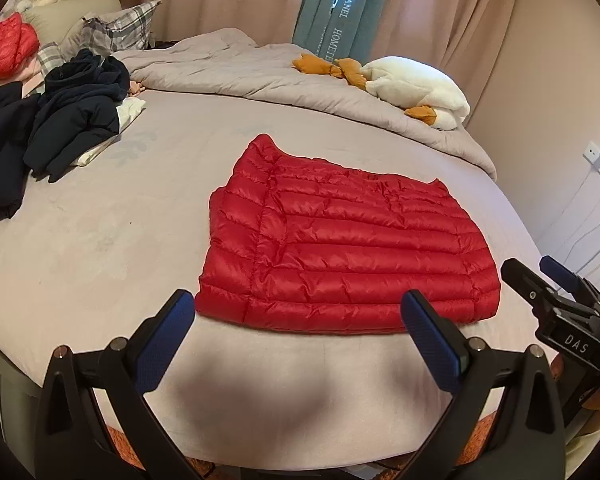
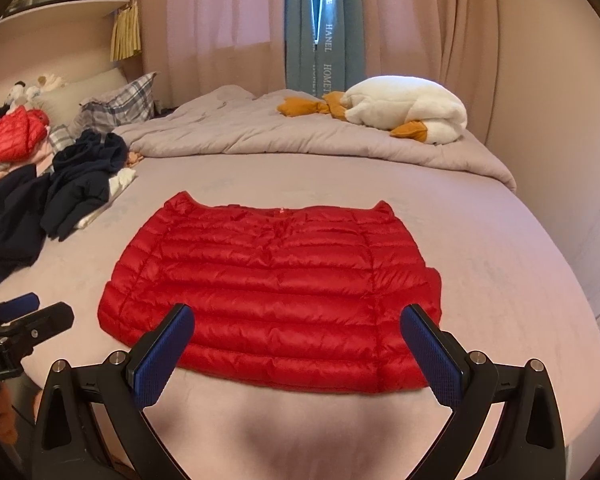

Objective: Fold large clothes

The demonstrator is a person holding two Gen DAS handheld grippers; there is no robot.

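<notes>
A red quilted down jacket (image 1: 340, 248) lies flat and folded into a rectangle on the grey bed sheet (image 1: 100, 220); it also shows in the right wrist view (image 2: 272, 292). My left gripper (image 1: 298, 308) is open and empty, held above the jacket's near edge. My right gripper (image 2: 298, 320) is open and empty above the same near edge, further right. The right gripper shows at the right edge of the left wrist view (image 1: 540, 272), and the left gripper at the left edge of the right wrist view (image 2: 40, 308).
A heap of dark clothes (image 1: 60, 112) lies at the left of the bed, with another red jacket (image 1: 4, 46) and plaid pillows (image 1: 116, 28) behind. A bunched grey duvet (image 1: 260, 76) and a white plush goose (image 1: 416, 88) lie at the back. A wall is to the right.
</notes>
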